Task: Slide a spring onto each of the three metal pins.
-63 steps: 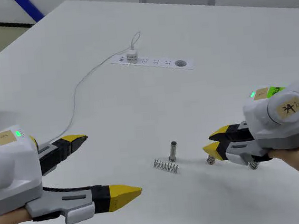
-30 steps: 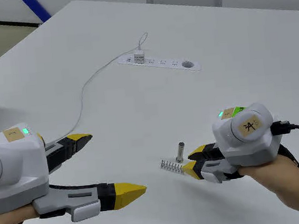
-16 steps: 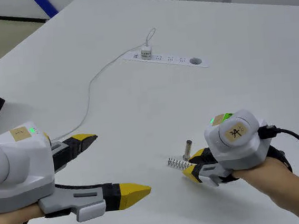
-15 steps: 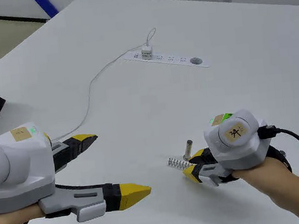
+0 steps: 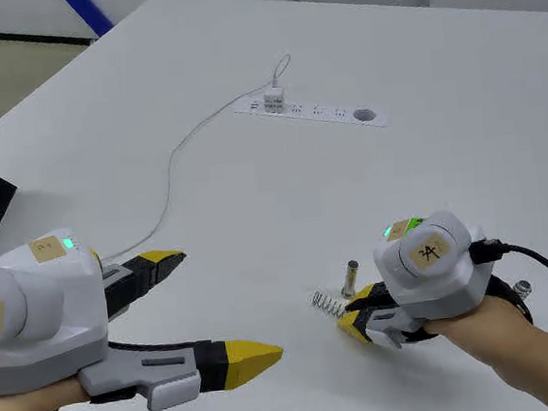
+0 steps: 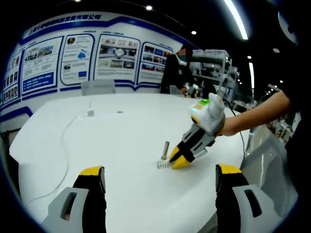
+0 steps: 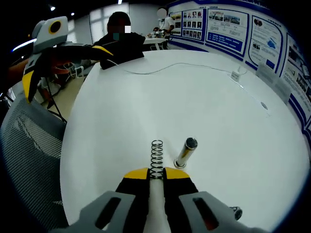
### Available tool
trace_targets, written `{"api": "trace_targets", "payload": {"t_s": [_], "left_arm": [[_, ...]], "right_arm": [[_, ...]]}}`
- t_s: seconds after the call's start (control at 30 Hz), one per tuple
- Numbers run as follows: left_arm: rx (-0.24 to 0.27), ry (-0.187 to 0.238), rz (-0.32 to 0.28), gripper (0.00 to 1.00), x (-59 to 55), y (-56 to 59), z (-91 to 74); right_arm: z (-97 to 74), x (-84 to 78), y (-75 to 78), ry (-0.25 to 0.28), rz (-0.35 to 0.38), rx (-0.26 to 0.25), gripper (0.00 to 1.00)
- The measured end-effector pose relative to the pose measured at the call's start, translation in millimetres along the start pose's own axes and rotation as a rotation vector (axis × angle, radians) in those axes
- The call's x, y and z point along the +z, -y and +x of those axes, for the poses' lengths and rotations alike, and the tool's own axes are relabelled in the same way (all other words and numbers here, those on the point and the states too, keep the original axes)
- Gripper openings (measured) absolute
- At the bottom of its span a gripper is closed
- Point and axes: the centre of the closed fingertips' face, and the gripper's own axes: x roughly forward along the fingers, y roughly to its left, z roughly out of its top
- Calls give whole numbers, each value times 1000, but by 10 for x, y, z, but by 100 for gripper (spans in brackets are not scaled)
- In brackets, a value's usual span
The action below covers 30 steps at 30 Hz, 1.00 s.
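The right tool [image 7: 155, 174] is pinched on the near end of the spring [image 7: 156, 154], which stretches away from it low over the tabletop [image 5: 256, 217]. A pin [image 7: 186, 151] stands upright just beside the spring, not touching it. The left tool [image 5: 226, 307] hovers well off to the left, jaws wide apart, holding nothing. Farther back lie a power strip [image 5: 314, 111] and its white cable [image 5: 169, 172], well apart from spring and pin. A second pin [image 5: 523, 288] shows just past the right hand [image 5: 480, 326].
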Motion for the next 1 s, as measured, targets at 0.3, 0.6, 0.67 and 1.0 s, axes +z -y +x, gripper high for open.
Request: {"api": "trace_targets", "payload": {"t_s": [0.3, 0.6, 0.67, 1.0], "left_arm": [[-21, -12, 16, 94, 4, 44, 4], [-65, -17, 25, 84, 48, 152, 79], [-75, -25, 38, 82, 43, 172, 110], [-122, 15, 58, 72, 224, 258, 308]], "right_arm": [[-99, -38, -65, -16, -60, 15, 11], [-355, 116, -123, 33, -147, 28, 11], [-437, 139, -111, 36, -170, 30, 11], [-831, 243, -105, 66, -230, 34, 11]]}}
